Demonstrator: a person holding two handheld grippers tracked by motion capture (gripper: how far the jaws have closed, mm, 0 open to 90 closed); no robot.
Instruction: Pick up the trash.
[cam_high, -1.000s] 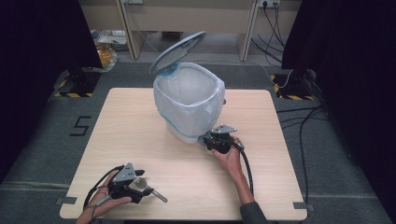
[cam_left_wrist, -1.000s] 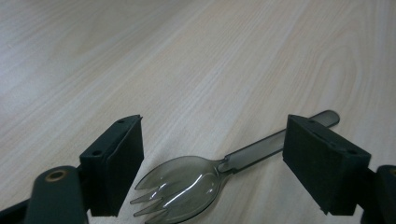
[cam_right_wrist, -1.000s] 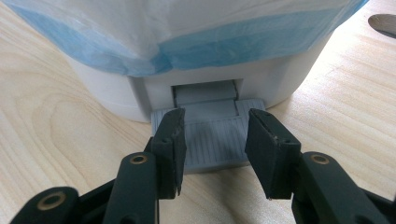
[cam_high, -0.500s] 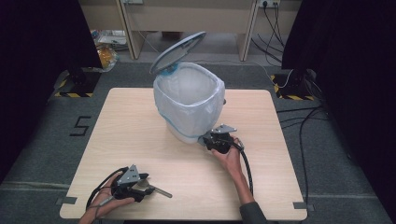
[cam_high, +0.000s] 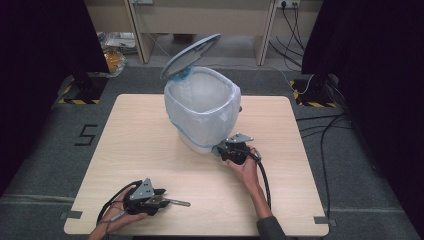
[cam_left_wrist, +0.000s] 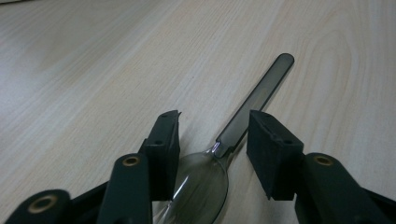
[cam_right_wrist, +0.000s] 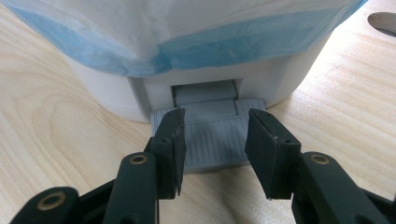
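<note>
A dark see-through plastic spoon (cam_left_wrist: 254, 93) lies flat on the wooden table (cam_high: 125, 140), bowl towards the camera, handle pointing away. My left gripper (cam_left_wrist: 214, 121) is open, a jaw on each side of the spoon's neck. In the high view that gripper (cam_high: 162, 200) is at the front left, with the spoon (cam_high: 177, 202) sticking out to its right. A white pedal bin (cam_high: 202, 107) with a blue-edged white bag stands mid-table, its lid (cam_high: 190, 55) raised. My right gripper (cam_right_wrist: 214, 119), open, rests its jaws over the bin's grey ribbed pedal (cam_right_wrist: 215, 135).
Wide bare table surface lies left of the bin and between the two hands. A cable (cam_high: 262, 175) trails from the right gripper (cam_high: 222, 149) along the forearm. On the floor beyond the table are a yellow bag (cam_high: 112, 57), cables (cam_high: 330, 125) and a "5" mark (cam_high: 86, 134).
The left gripper has shifted slightly and turned, so the spoon's handle now points straight right instead of down-right. The right gripper and the open lid have stayed put.
</note>
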